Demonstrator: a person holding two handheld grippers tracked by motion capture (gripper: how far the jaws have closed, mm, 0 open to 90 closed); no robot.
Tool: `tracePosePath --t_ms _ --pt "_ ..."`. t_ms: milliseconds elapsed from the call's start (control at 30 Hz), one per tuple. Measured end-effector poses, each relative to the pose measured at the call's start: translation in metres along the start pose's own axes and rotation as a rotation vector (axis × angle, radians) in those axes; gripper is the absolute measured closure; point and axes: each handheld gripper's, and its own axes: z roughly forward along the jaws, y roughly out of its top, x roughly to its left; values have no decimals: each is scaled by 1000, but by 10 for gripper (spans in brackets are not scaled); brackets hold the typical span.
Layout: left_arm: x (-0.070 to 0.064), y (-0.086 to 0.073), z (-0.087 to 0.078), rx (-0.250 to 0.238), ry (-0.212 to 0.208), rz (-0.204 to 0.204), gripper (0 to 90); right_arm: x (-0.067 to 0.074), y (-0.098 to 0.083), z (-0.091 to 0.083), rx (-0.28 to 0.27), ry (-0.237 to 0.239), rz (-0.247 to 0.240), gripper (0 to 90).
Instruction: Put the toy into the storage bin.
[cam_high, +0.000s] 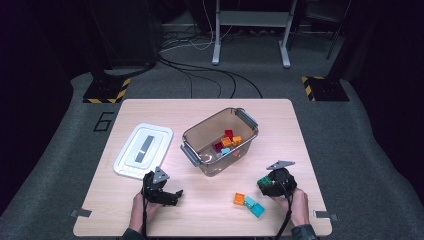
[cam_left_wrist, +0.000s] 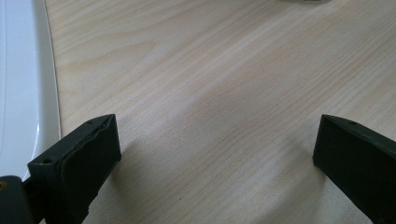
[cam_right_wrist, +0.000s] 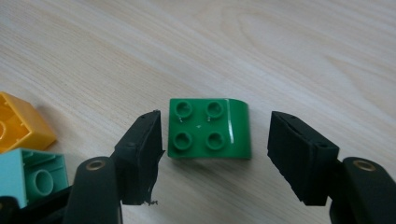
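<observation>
The right gripper (cam_right_wrist: 212, 154) is straddling a green brick (cam_right_wrist: 209, 129) at the centre of the right gripper view, jaws half open with a gap showing on the right side, so it is not yet gripped. This looks like the pick-up step. Next the jaws need to be closing squarely on the brick's sides, then carrying it toward the clear box (cam_high: 202, 161) at centre of the high view. The left gripper (cam_left_wrist: 217, 149) is resting wide open, holding nothing. A "6" (cam_high: 103, 121) is marked on the floor at left.
</observation>
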Motion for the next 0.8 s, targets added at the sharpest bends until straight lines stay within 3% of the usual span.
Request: tracePosePath --t_ms 200,533,800 --pt "0 0 0 3 0 4 6 -10 -5 -10 15 -13 -25 313" --pt "1 0 0 5 -2 3 6 -3 0 3 32 -13 -63 293" --pt "0 0 0 1 -1 -2 6 -12 15 17 47 19 -123 272"
